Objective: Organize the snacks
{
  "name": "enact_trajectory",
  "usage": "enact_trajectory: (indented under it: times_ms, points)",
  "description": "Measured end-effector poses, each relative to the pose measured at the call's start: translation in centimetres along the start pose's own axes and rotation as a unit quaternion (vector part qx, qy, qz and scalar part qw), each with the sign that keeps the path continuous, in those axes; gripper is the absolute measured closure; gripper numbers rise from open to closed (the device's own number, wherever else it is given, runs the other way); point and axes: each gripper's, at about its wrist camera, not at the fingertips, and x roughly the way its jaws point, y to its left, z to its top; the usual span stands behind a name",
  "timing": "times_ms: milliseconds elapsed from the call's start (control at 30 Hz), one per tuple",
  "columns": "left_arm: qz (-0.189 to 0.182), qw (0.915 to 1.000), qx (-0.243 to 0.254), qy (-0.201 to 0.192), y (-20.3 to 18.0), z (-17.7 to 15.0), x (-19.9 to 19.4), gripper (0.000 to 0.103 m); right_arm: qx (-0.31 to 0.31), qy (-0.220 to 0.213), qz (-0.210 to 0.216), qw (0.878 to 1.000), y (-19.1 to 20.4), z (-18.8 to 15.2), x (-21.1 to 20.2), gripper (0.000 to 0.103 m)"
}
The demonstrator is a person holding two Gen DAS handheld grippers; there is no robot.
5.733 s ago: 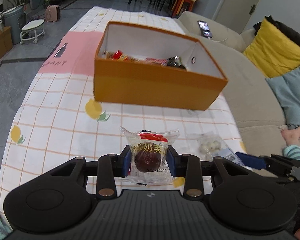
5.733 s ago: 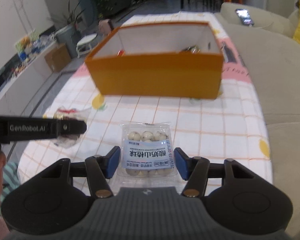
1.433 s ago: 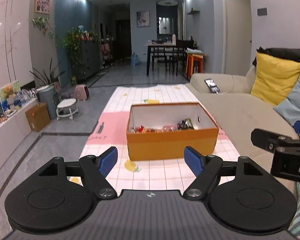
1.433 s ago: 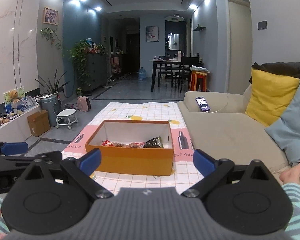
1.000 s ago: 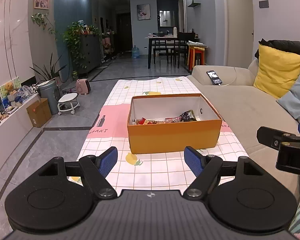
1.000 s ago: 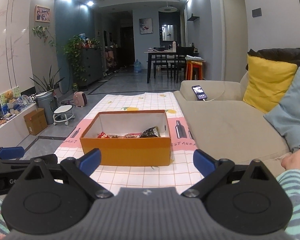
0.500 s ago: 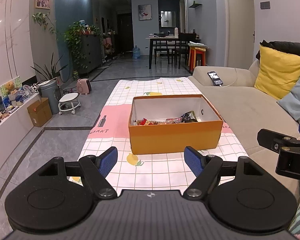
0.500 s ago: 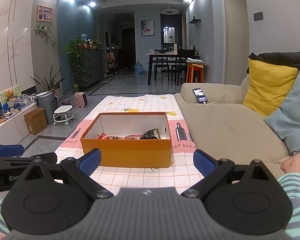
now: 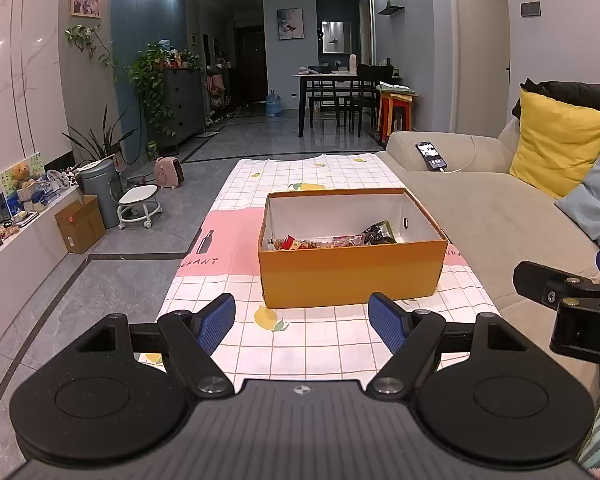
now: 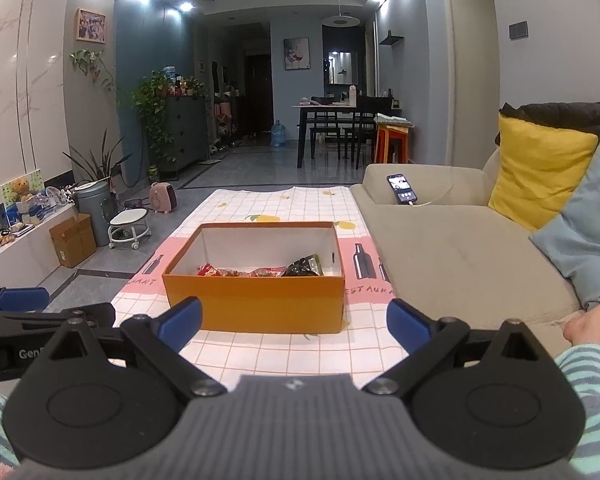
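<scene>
Between the blue pads of the left gripper (image 9: 302,322) only the checked tablecloth (image 9: 324,344) shows; fingers spread wide, nothing held. Right gripper (image 10: 294,320): same condition, fingers wide apart, empty, held above the near end of the table.

Orange box (image 9: 352,276) sits on the tablecloth ahead of both grippers, well apart from the fingertips, lid off, white inside. In the right wrist view the box (image 10: 256,300) stands square-on, roughly centred between the two pads.

Snacks (image 9: 324,242) lie in the bottom of the box along its near wall: red and clear wrappers in a row, a dark packet (image 10: 305,266) at the right end. Individual labels too small to read.

Cloth pattern: lemon prints, pink band with bottle drawings running under the box.

Right of the table, touching it or just beside it, a beige sofa (image 10: 440,248) with a phone (image 10: 401,188) on a white cable, a yellow cushion (image 10: 540,176) and a pale blue cushion (image 10: 588,236). A bare foot (image 10: 590,320) rests on the sofa seat.

Left of the table: grey tile floor, a white wheeled stool (image 9: 138,206), a cardboard carton (image 9: 80,224).
</scene>
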Motion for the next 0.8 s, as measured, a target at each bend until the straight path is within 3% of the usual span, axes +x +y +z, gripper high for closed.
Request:
enact_trajectory:
  times_ms: [800]
  points:
    - [0.001,1.0000,0.000,0.000,0.10,0.22,-0.11,0.014,-0.005,0.004,0.002,1.000,-0.50,-0.14,0.26,0.007]
